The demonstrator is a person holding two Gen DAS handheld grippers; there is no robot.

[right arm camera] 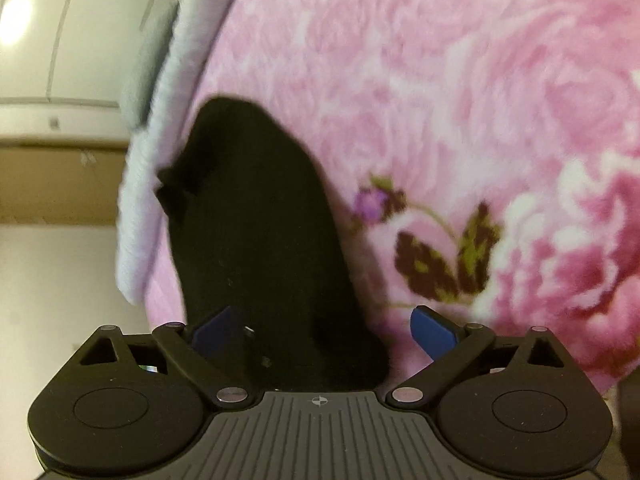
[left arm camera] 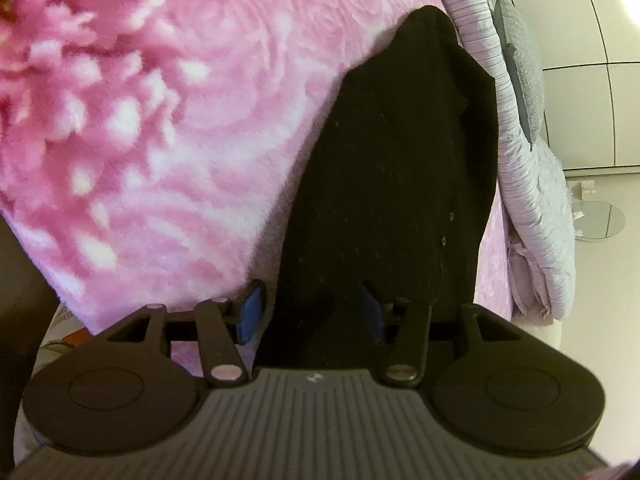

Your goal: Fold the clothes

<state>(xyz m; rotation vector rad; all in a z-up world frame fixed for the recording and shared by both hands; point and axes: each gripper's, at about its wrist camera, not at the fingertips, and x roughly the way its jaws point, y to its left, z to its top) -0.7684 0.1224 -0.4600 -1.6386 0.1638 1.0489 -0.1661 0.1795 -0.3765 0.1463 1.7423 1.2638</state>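
The black garment lies lengthwise on the pink floral blanket, looking soft, limp and light; best pinched at its near corners. Left gripper and right gripper straddle its near edge, jaws released.

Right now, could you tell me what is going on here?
A person is folding a black fabric garment on a fluffy pink floral blanket. Both the left hand-held gripper and the right hand-held gripper stand open over the garment's near end; neither grips it.
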